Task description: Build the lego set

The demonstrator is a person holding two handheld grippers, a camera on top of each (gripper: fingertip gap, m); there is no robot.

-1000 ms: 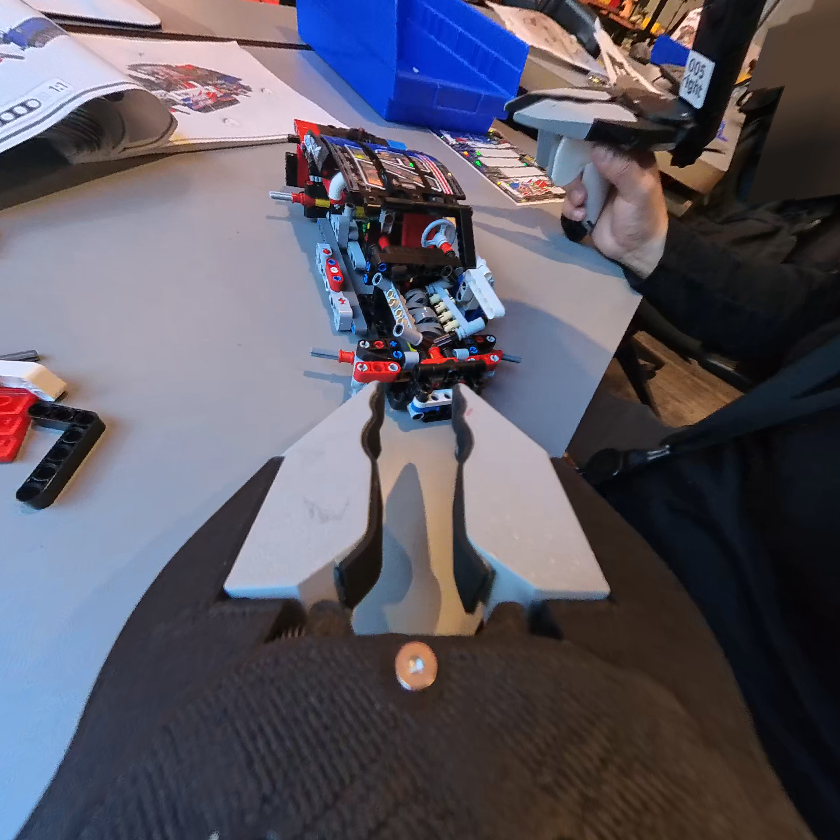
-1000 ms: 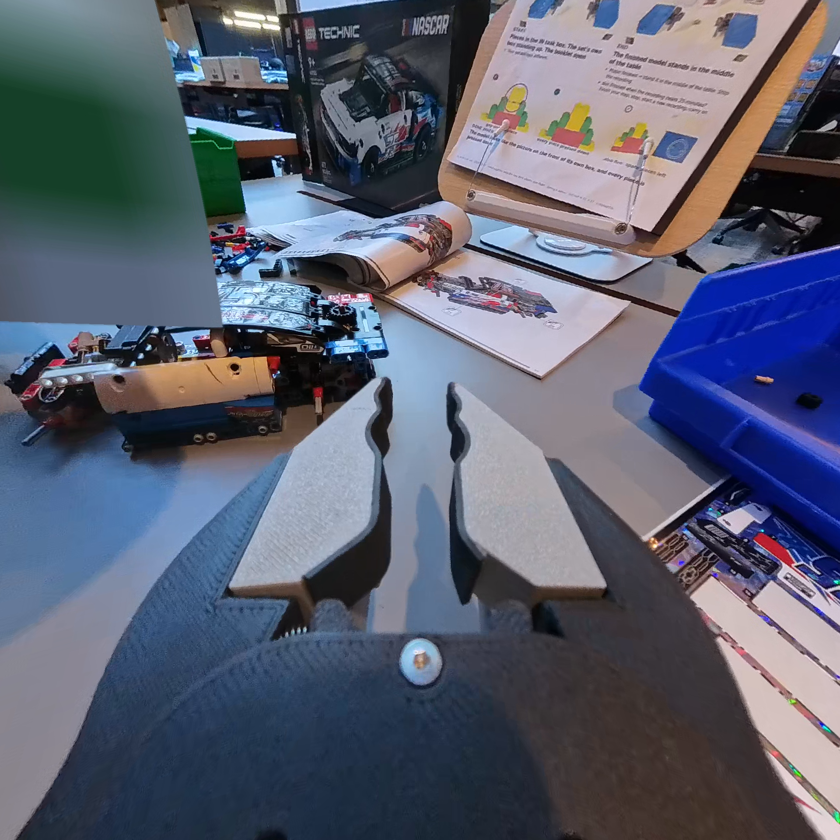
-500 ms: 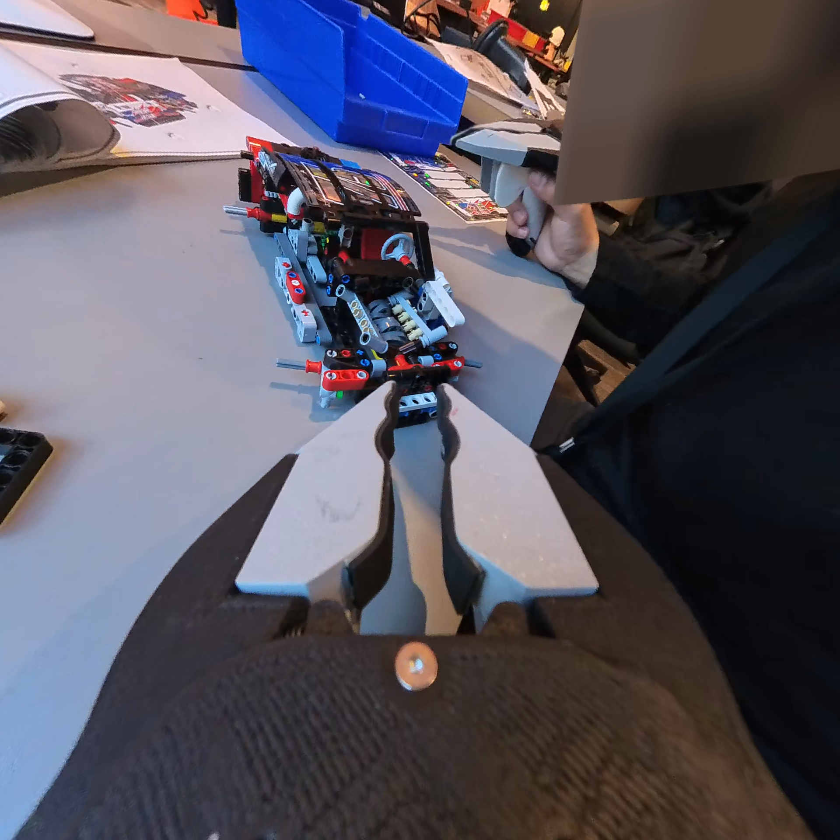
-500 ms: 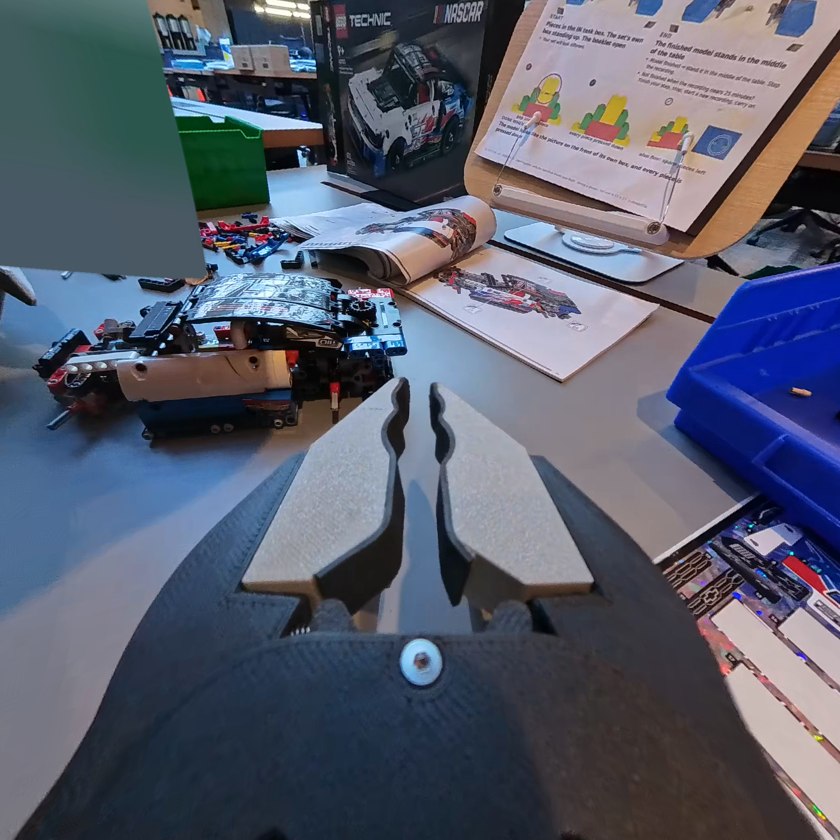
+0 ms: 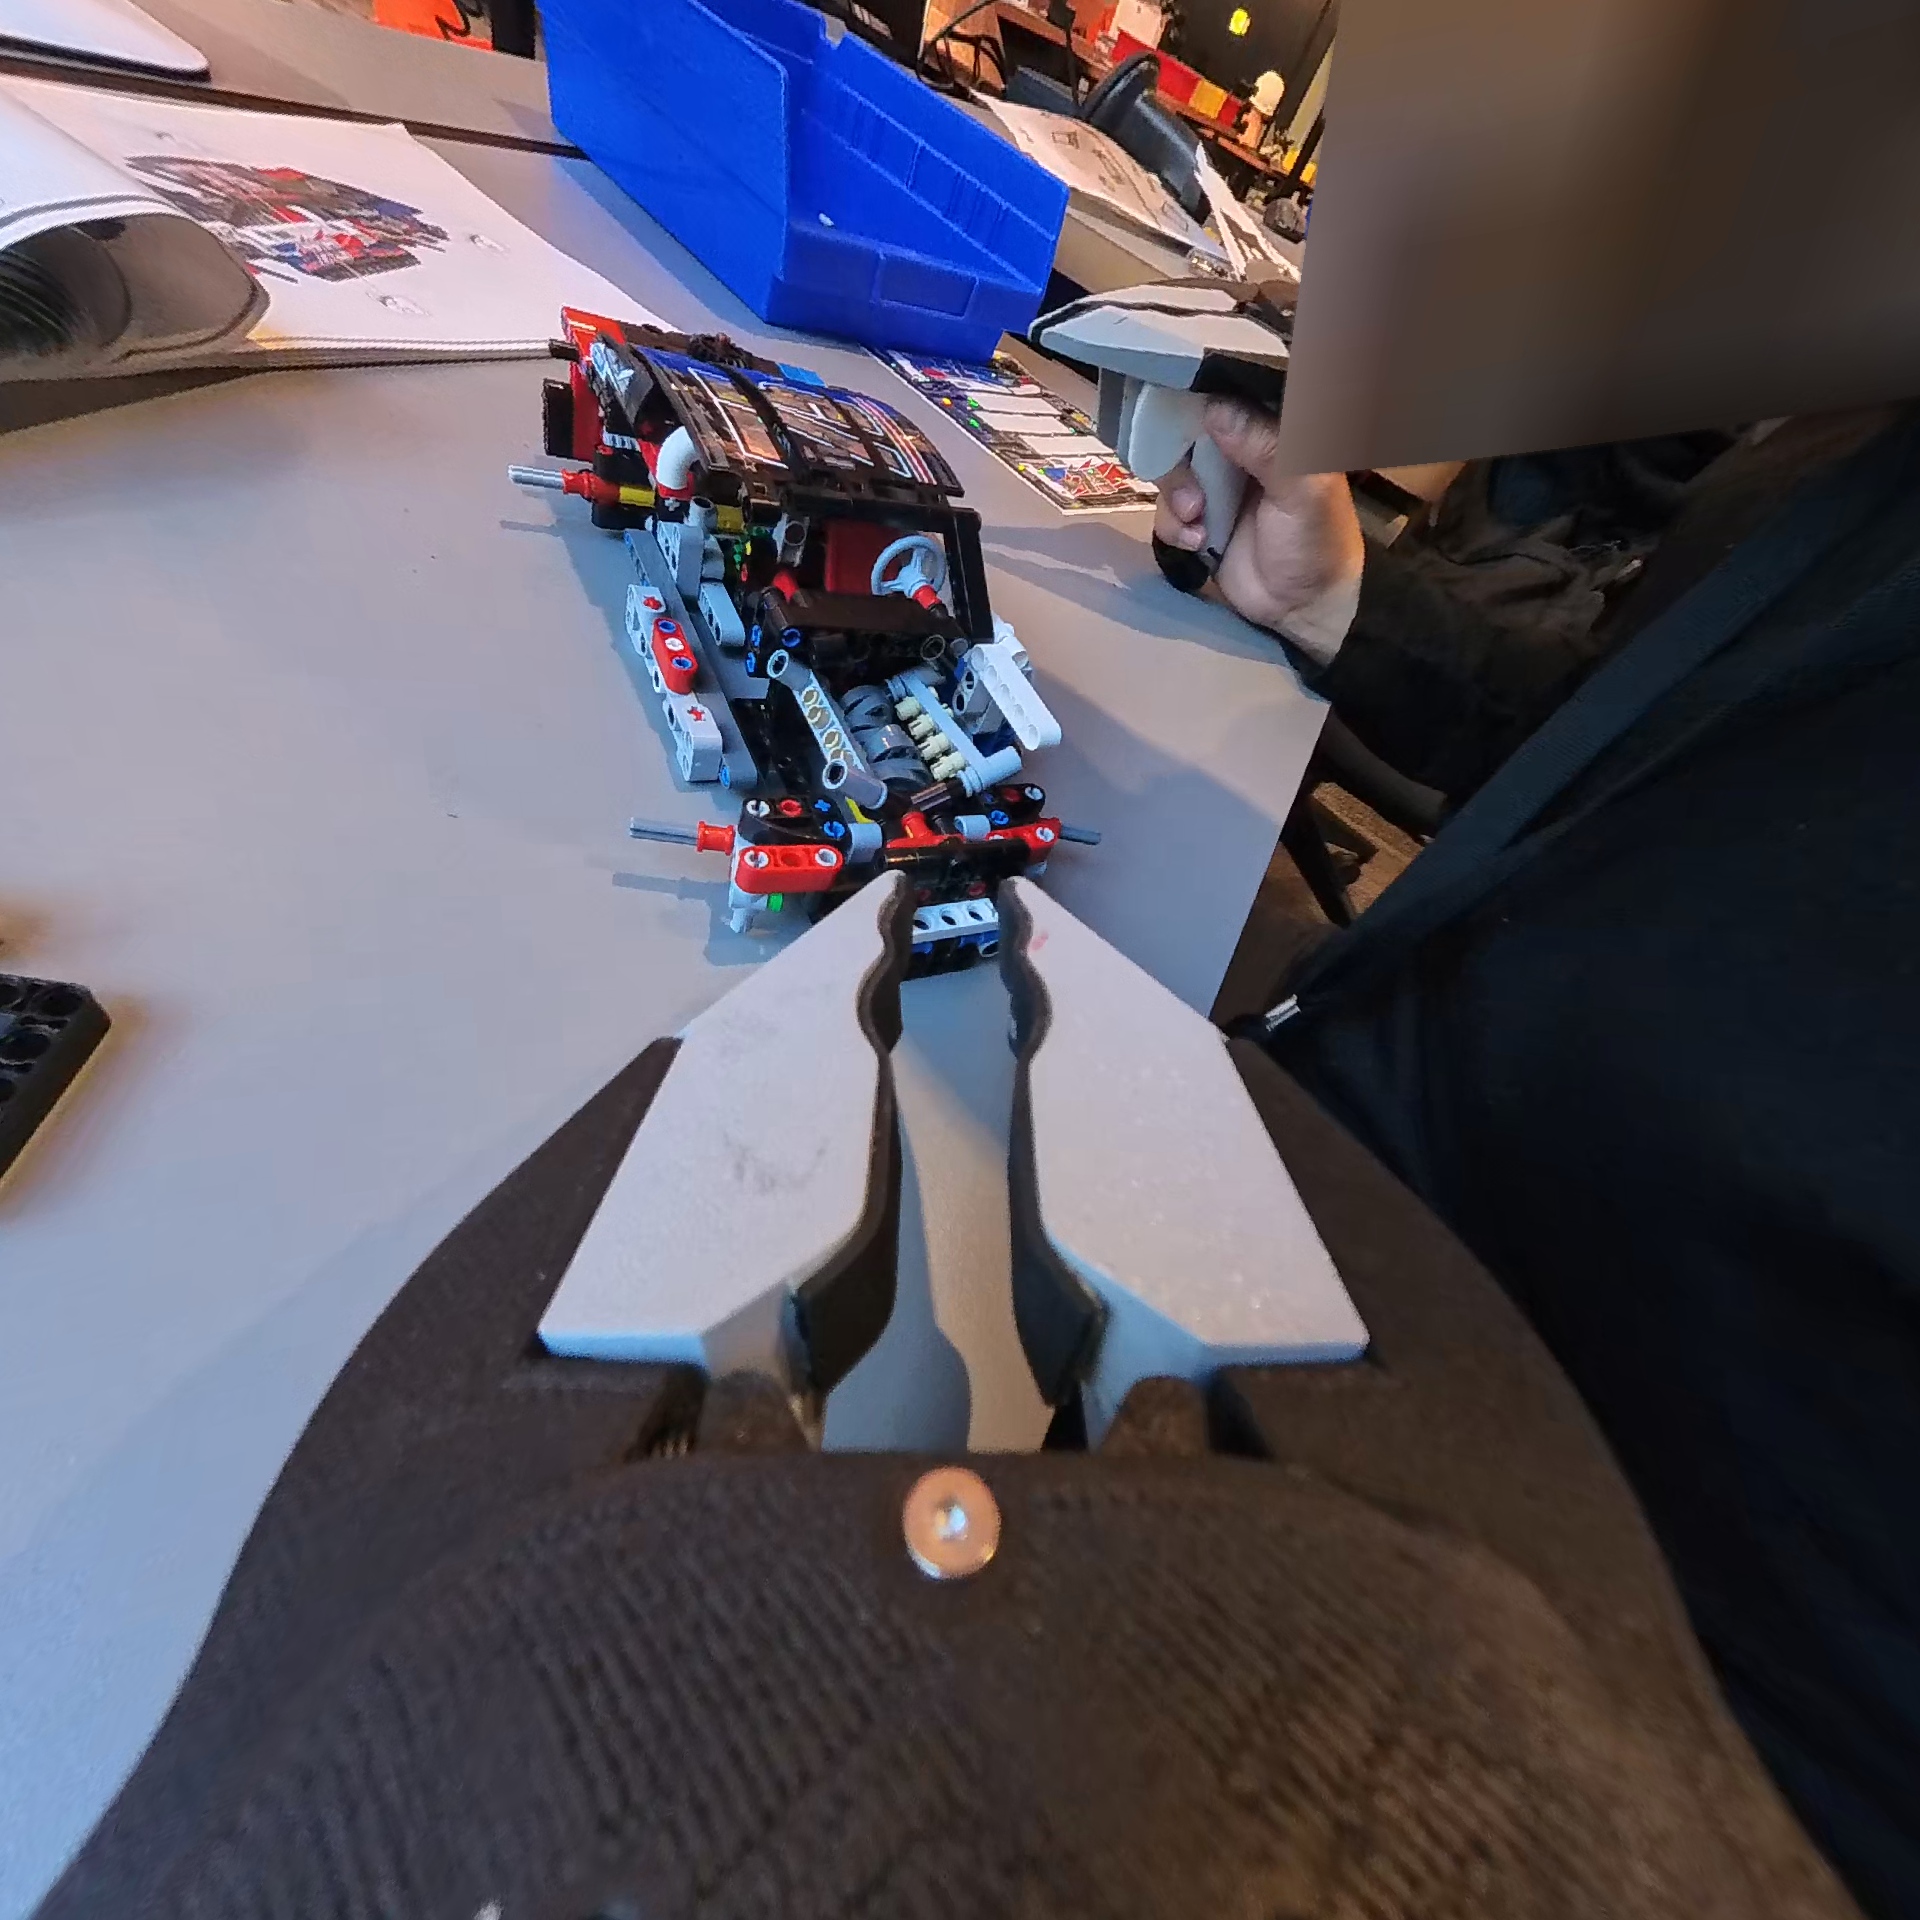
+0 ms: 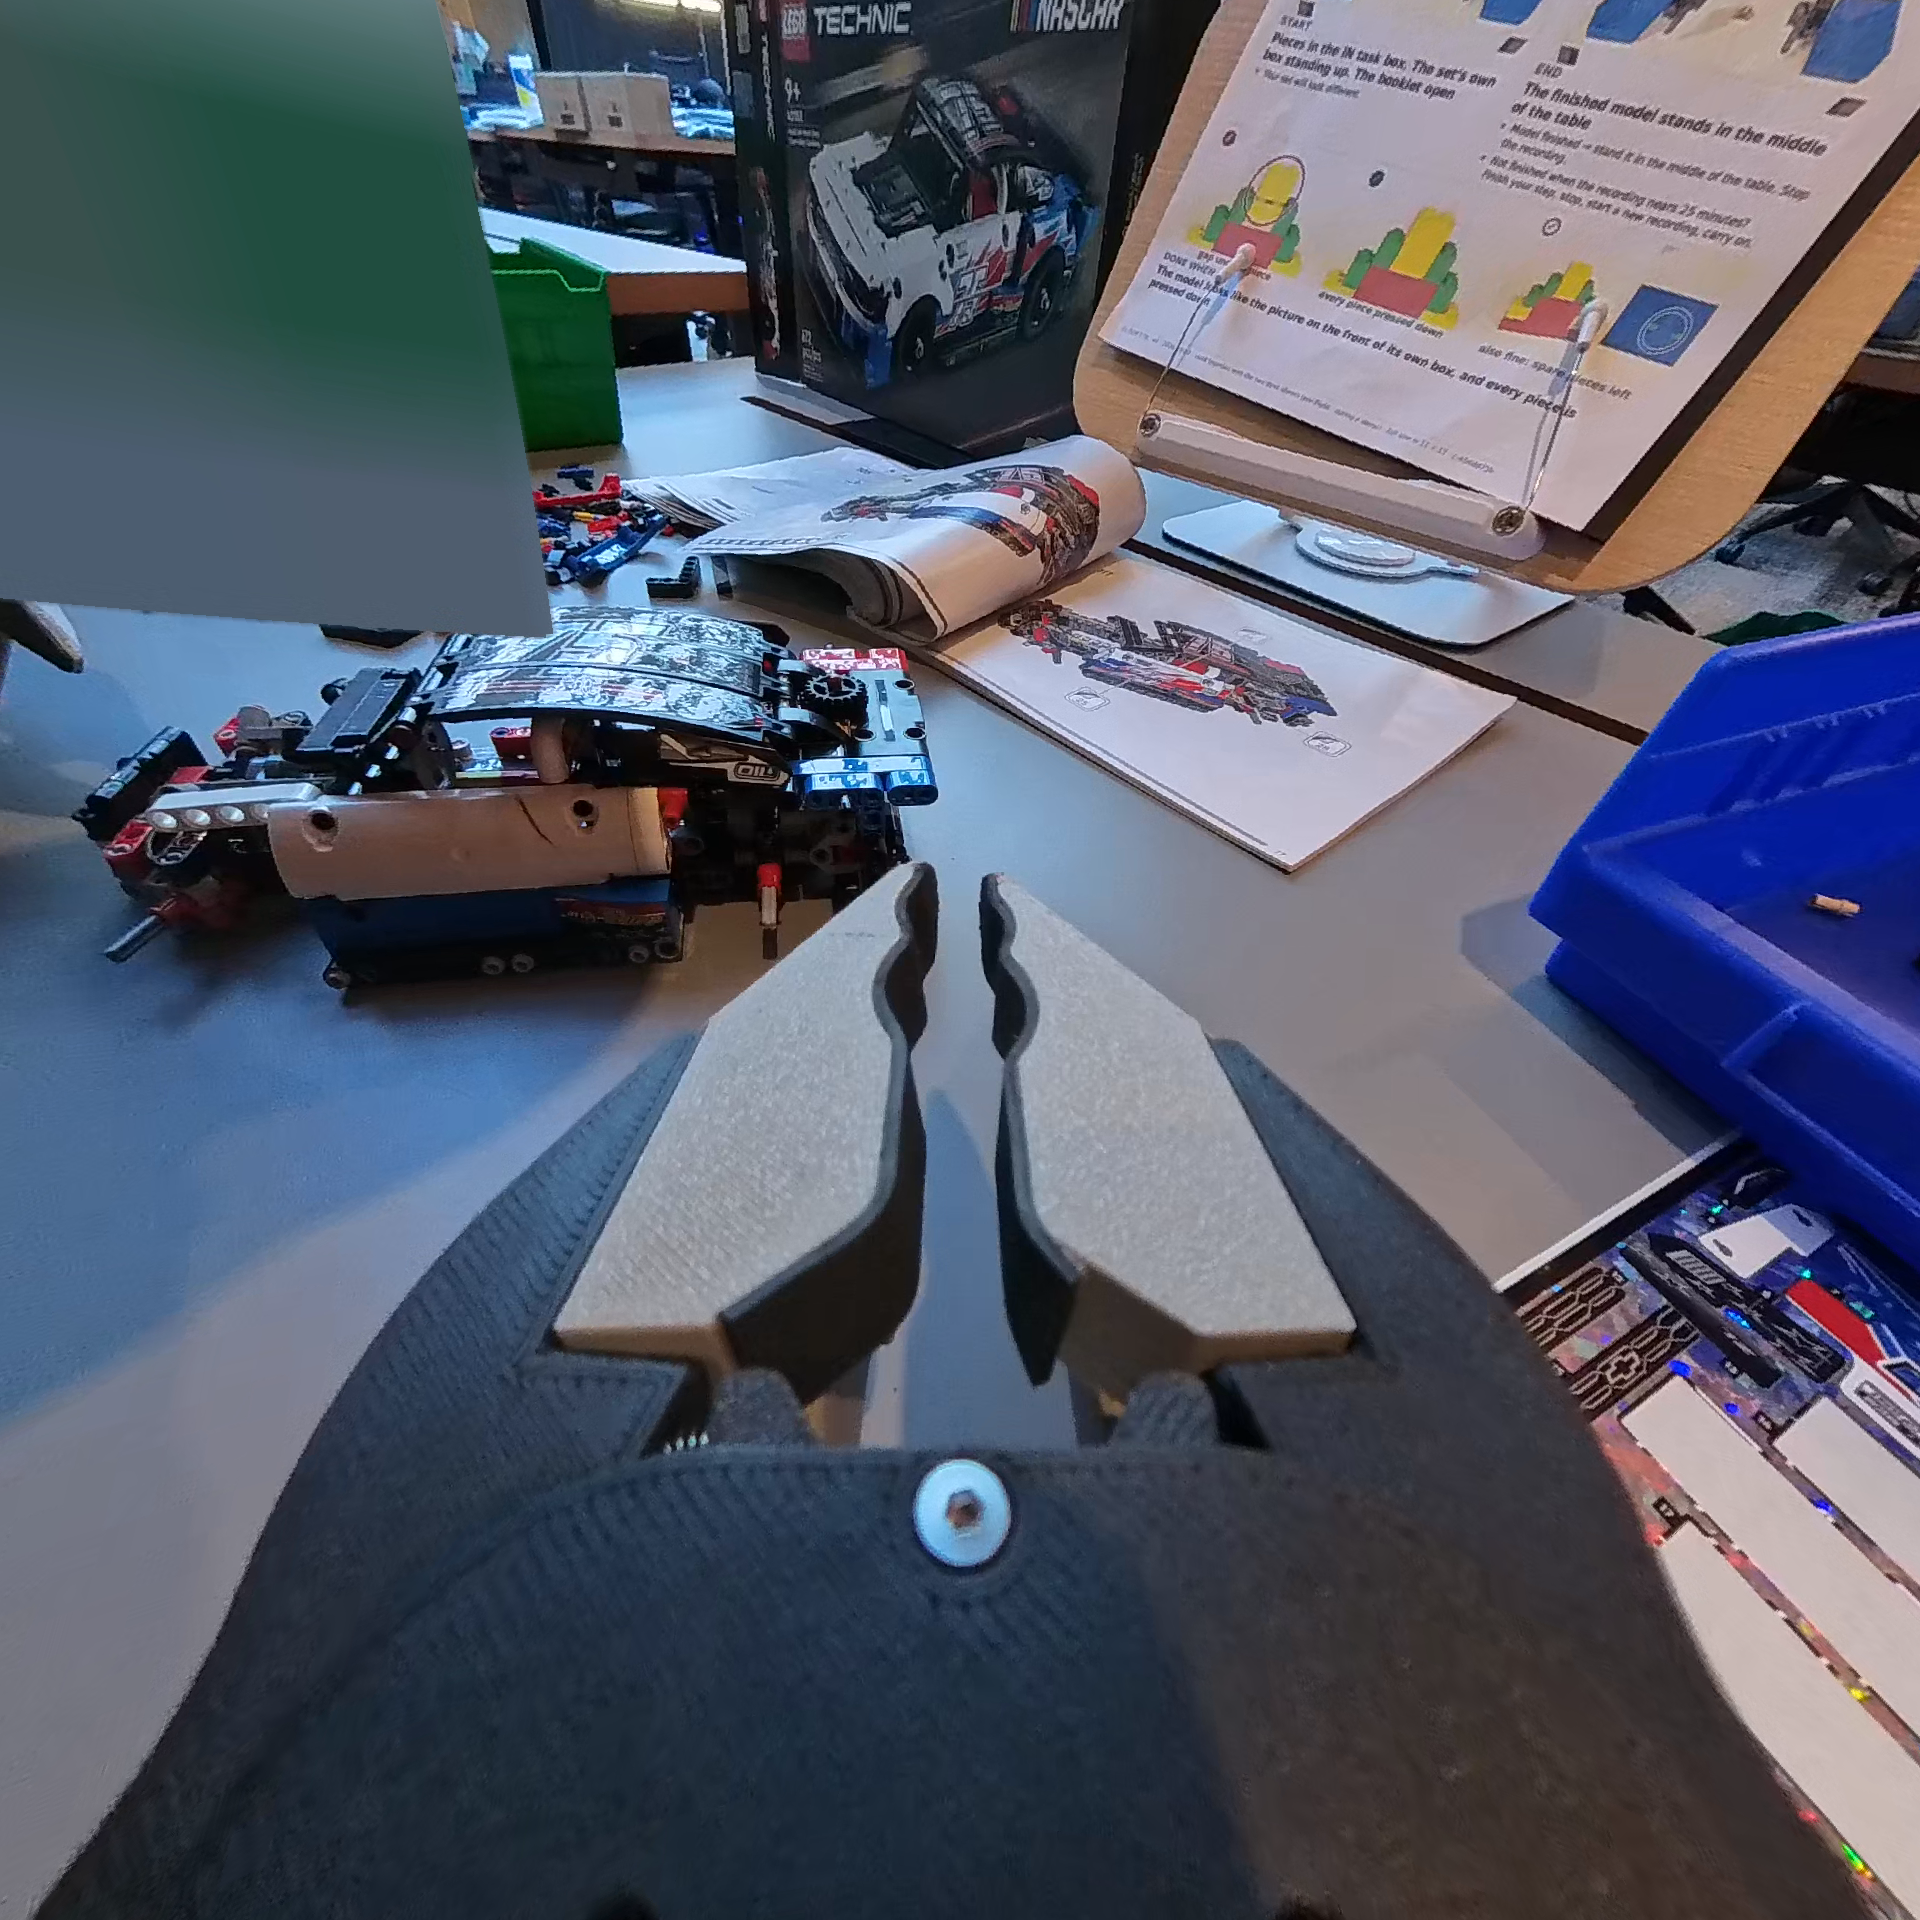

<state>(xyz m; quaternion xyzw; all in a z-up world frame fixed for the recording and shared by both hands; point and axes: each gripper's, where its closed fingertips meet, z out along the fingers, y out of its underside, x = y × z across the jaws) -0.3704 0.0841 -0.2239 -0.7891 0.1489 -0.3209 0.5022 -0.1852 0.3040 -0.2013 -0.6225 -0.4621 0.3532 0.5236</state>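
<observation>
A partly built lego car [image 5: 810, 644] lies on the grey table [image 5: 312, 748], with a black stickered roof, red and grey beams and bare axles. My left gripper [image 5: 954, 899] is at the car's near end, with its jaws closed on the white and blue piece there. The car also shows side-on in the right wrist view [image 6: 499, 821]. My right gripper [image 6: 958, 894] hovers just right of the car's tail, nearly shut with a thin gap and nothing in it. It also shows in the left wrist view [image 5: 1081, 338], held by a hand [image 5: 1278, 551].
A blue bin [image 6: 1766, 883] stands at the right, above a sticker sheet [image 6: 1766, 1403]. An open instruction booklet [image 6: 1039, 582], the set box [image 6: 935, 208] and a sheet stand [image 6: 1455, 260] stand behind. Loose pieces [image 6: 592, 530] lie far left. The table edge [image 5: 1247, 914] is close. The grippers' ends are close to 30 cm from one another.
Both grippers have narrowed their jaws. The left has closed onto the car's near end. The right has drawn almost shut while shifting slightly toward the car.
</observation>
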